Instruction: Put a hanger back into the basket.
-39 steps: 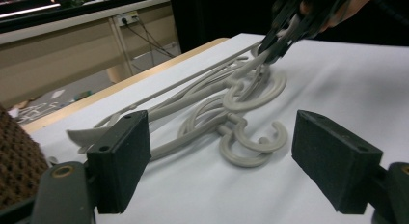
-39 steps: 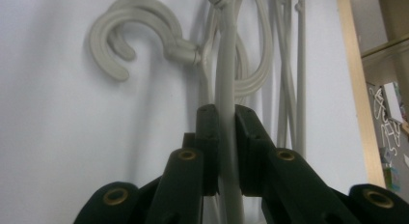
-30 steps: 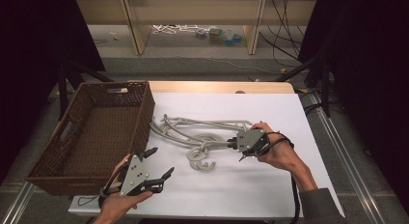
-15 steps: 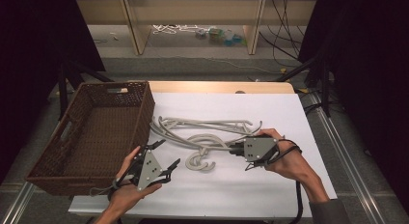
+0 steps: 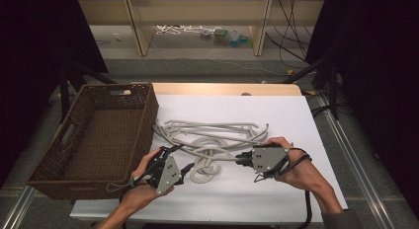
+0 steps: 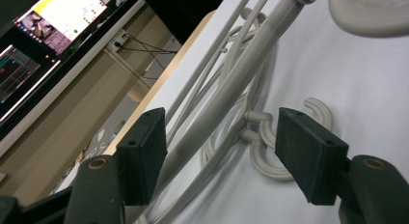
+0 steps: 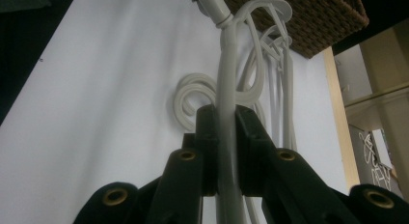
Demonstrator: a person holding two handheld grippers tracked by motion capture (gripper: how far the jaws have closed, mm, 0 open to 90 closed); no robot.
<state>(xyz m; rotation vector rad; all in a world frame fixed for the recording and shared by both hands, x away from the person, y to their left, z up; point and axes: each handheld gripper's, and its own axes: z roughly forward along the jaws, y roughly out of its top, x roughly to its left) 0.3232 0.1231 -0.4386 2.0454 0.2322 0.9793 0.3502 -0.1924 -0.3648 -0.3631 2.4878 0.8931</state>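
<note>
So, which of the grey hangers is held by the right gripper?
The hanger whose straight bar runs between the right gripper's fingers; they are clamped on that bar. The other hangers lie loose on the white table.

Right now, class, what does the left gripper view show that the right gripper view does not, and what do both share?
Left gripper view: computer screens, and the left tongs, which have just been closing, open around one hanger's arm without pressing it. Right gripper view: the wicker basket, and the right tongs shut on a hanger's arm. Both: the tangled grey plastic hangers on the white table.
</note>
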